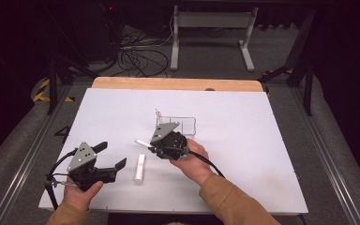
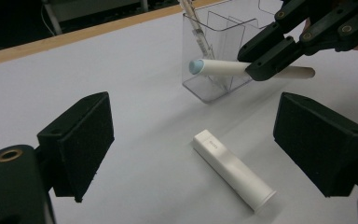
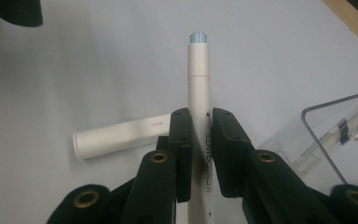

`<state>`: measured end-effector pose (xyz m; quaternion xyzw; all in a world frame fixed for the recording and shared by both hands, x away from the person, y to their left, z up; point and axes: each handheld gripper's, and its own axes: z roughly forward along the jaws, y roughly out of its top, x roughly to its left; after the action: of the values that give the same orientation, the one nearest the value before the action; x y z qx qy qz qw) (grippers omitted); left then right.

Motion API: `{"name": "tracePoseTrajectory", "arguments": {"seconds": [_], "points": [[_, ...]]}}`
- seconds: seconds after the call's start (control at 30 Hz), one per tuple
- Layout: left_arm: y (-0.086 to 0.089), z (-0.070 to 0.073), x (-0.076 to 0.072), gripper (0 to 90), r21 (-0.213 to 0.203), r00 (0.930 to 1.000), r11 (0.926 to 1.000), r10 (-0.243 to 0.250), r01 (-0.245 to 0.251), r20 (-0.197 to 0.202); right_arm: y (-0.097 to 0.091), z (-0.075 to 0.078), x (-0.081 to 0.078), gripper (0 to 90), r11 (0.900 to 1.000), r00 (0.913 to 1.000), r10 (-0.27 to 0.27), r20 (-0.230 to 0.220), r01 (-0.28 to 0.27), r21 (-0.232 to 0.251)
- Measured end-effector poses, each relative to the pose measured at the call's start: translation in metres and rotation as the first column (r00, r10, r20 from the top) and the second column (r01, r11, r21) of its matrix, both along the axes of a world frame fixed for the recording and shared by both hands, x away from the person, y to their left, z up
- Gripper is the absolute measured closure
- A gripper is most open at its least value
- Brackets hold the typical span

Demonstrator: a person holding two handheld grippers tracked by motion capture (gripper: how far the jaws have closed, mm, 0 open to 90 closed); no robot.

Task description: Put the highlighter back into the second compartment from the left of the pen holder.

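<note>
Marker (image 3: 199, 88) sits clamped between the jaws of the right gripper (image 1: 155, 146), held above the table (image 1: 262, 154) with its blue tip pointing left and its long axis roughly level. Its white cap (image 1: 140, 168) lies on the table just below and to the near left, long axis running near to far, between the two hands. The left gripper (image 1: 111, 158) hovers with jaws wide and empty, and is the nearer one to the cap. A clear holder (image 1: 183, 125) stands just beyond the right gripper.
</note>
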<state>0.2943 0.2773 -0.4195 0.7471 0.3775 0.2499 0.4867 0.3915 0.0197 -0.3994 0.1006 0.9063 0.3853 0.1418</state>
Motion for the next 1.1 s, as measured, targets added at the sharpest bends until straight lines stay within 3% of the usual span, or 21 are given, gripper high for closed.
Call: {"name": "tracePoseTrajectory", "arguments": {"seconds": [0.3, 0.63, 1.1], "points": [[0.0, 0.0, 0.0, 13.0, 0.0, 1.0, 1.0, 0.003, -0.003, 0.003, -0.009, 0.014, -0.001, 78.5, 0.9936, 0.9999, 0.008, 0.007, -0.009, 0.112], [0.001, 0.0, 0.0, 12.8, -0.002, 1.0, 1.0, 0.005, -0.005, 0.004, -0.018, 0.024, 0.0, 78.5, 0.9783, 0.9999, 0.0, 0.011, -0.003, 0.207], [0.001, 0.0, 0.0, 12.8, 0.0, 1.0, 1.0, 0.006, -0.006, 0.004, -0.035, 0.036, 0.006, 78.5, 0.9293, 0.9993, -0.038, 0.003, 0.034, 0.368]]}}
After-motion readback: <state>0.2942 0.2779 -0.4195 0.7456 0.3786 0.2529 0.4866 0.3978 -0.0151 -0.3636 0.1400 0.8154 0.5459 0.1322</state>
